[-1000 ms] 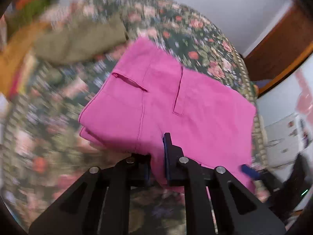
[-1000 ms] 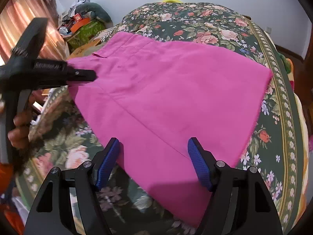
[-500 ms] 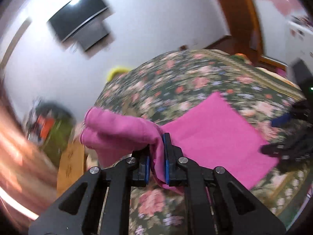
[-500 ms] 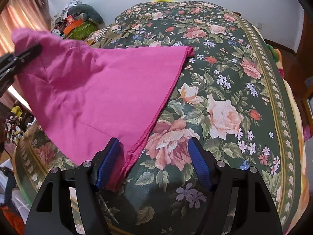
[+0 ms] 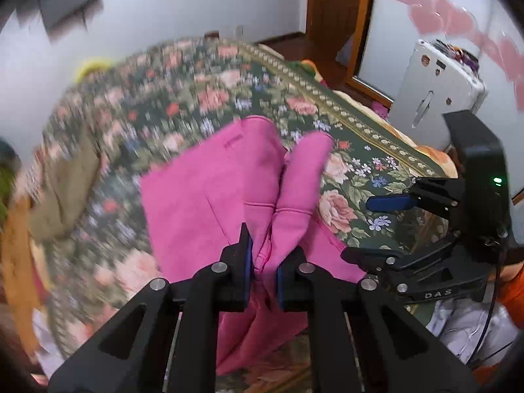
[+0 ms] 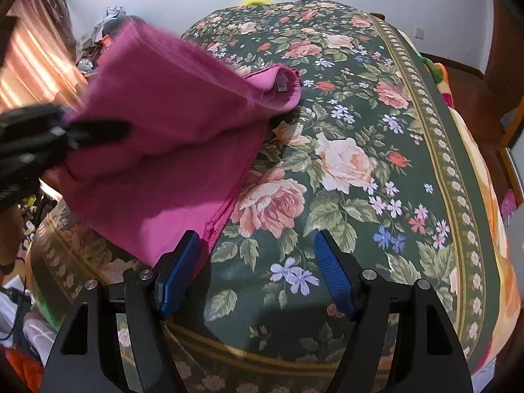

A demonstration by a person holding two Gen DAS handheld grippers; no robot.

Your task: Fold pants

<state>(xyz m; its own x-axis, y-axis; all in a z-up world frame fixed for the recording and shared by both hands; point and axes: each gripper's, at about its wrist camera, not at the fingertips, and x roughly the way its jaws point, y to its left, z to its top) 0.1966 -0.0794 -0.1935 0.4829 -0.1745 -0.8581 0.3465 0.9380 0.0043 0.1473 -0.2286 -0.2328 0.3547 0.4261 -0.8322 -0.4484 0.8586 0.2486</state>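
Bright pink pants (image 5: 209, 196) lie partly on the flowered bedspread (image 5: 353, 177), bunched and lifted at the near end. My left gripper (image 5: 262, 262) is shut on a gathered fold of that pink cloth. In the right wrist view the pink pants (image 6: 163, 124) hang lifted at the left, and the left gripper (image 6: 95, 131) shows there as a blurred black shape against them. My right gripper (image 6: 258, 271) is open over bare bedspread (image 6: 344, 163), with only the pants' hem edge beside its left blue pad (image 6: 180, 271). The right gripper (image 5: 389, 226) also appears at the right in the left wrist view.
An olive garment (image 5: 62, 193) and orange cloth (image 5: 16, 262) lie at the bed's left side. A white appliance (image 5: 435, 95) and a wooden door frame (image 5: 337, 19) stand beyond the bed. Clutter (image 6: 108, 23) and a curtain (image 6: 39, 59) are at the far left.
The left gripper swung around with the pink cloth, lifting and dragging the pants leftward off the middle of the bed. The right gripper stayed open and now hovers over bare bedspread.
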